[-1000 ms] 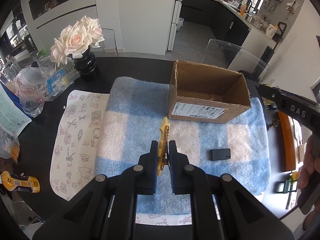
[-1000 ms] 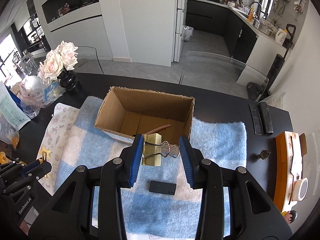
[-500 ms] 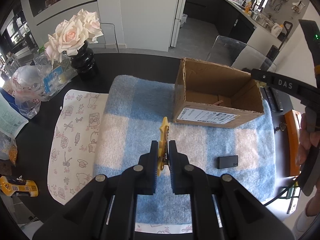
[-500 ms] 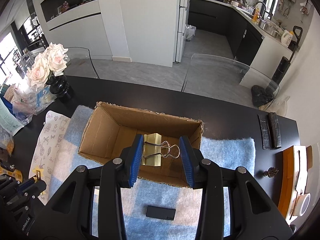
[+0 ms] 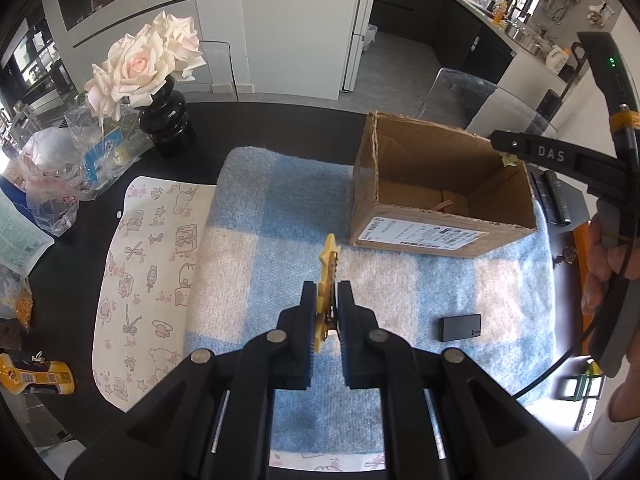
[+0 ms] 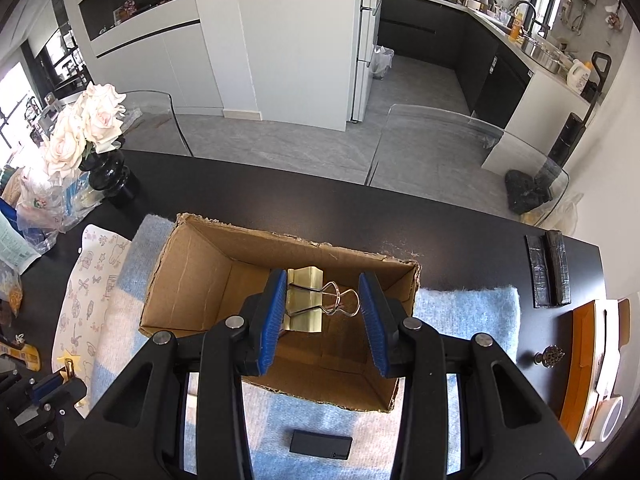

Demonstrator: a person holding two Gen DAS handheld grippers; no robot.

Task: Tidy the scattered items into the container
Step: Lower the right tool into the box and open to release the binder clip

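Note:
My left gripper [image 5: 325, 294] is shut on a yellow star-shaped clip [image 5: 327, 264], held above the blue checked blanket [image 5: 260, 208] just in front of the open cardboard box [image 5: 364, 184]. My right gripper [image 6: 324, 300] is shut on a gold binder clip [image 6: 305, 300] and hangs over the inside of the box [image 6: 192, 276]. A thin brown item [image 5: 446, 205] lies on the box floor. A small black rectangular item [image 5: 460, 327] lies on the blanket to the box's near right, also in the right wrist view as the black item [image 6: 321, 444].
A black vase of pale roses [image 5: 166, 120] and plastic bags [image 5: 52, 176] stand at the left. A patterned mat [image 5: 148, 272] lies beside the blanket. Two black bars [image 6: 548, 270] and an orange box [image 6: 588, 364] sit at the right. Clear chairs [image 6: 472, 148] stand behind the black table [image 6: 460, 232].
My right gripper has carried the binder clip forward, from in front of the box to over its inside. The left gripper with the star clip has edged a little nearer the box.

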